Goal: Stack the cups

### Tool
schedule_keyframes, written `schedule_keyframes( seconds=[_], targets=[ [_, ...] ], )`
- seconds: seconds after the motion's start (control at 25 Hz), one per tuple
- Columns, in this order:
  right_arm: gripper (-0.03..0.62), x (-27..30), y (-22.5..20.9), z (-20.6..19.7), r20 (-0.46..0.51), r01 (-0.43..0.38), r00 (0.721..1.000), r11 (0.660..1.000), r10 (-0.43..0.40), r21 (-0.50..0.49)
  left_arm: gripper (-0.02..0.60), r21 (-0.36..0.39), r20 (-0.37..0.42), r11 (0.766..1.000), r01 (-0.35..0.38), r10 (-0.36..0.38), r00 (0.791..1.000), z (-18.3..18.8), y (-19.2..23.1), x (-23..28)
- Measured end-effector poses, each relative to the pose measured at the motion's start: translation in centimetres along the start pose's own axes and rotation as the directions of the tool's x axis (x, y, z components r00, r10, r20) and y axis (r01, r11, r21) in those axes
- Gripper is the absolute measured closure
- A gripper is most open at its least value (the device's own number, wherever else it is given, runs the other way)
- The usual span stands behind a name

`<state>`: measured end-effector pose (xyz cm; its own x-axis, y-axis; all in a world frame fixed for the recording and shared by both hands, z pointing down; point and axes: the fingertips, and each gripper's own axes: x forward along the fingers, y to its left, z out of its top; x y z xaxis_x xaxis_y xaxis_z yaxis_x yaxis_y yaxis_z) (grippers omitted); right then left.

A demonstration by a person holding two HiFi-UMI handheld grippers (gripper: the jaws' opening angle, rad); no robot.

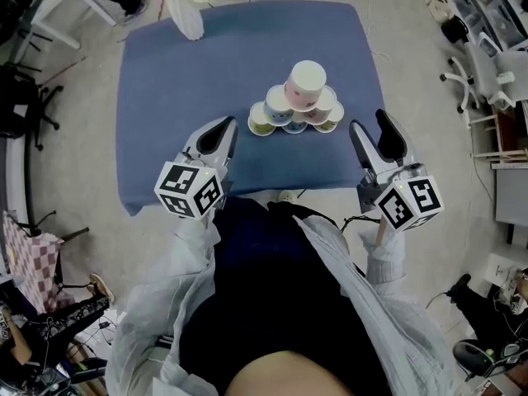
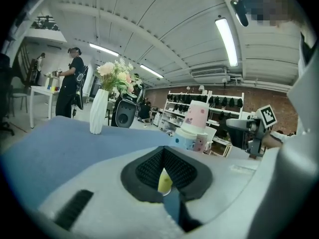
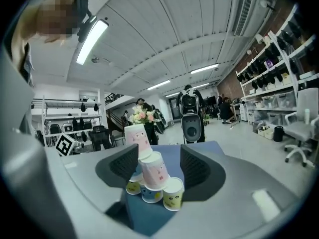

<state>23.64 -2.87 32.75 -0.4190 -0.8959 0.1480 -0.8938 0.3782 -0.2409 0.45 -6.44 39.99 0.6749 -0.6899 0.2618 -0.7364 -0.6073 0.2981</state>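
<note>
A pyramid of paper cups stands near the middle of the blue table, with a white and pink cup on top. My left gripper hovers at the table's near edge, left of the pyramid, its jaws shut with nothing held. In the left gripper view the pads meet and the pyramid rises beyond them. My right gripper hangs to the right of the cups, open and empty. The right gripper view frames the pyramid between the spread pads, well away from them.
A white vase of flowers stands at the table's far left corner. Chairs and shelving sit on the floor to the right, and a checked bag to the left. The person's pale jacket fills the near view.
</note>
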Motion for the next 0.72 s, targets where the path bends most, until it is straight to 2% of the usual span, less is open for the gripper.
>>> schedule_keyframes(
  seconds=[0.24, 0.36, 0.52, 0.72],
  targets=[
    [0.42, -0.1, 1.0, -3.2, -0.052, -0.119, 0.991, 0.993, 0.12, 0.012, 0.583, -0.011, 0.04, 0.999, 0.036, -0.036, 0.999, -1.0, -4.0, -0.2],
    [0.505, 0.2, 0.7, -4.7, -0.062, -0.108, 0.992, 0.994, 0.108, 0.004, 0.583, -0.008, 0.043, 0.999, 0.032, -0.032, 0.999, -2.0, -5.1, 0.1],
    [0.58, 0.3, 0.3, -6.0, -0.038, -0.088, 0.995, 0.996, 0.089, 0.014, 0.583, -0.018, 0.052, 1.0, 0.023, -0.022, 0.998, -2.6, -6.2, 0.2],
    [0.585, 0.5, 0.5, -7.3, -0.063, -0.125, 0.99, 0.992, 0.125, 0.01, 0.583, 0.005, 0.06, 1.0, 0.013, -0.013, 0.998, -3.0, -6.6, 0.2]
  ],
)
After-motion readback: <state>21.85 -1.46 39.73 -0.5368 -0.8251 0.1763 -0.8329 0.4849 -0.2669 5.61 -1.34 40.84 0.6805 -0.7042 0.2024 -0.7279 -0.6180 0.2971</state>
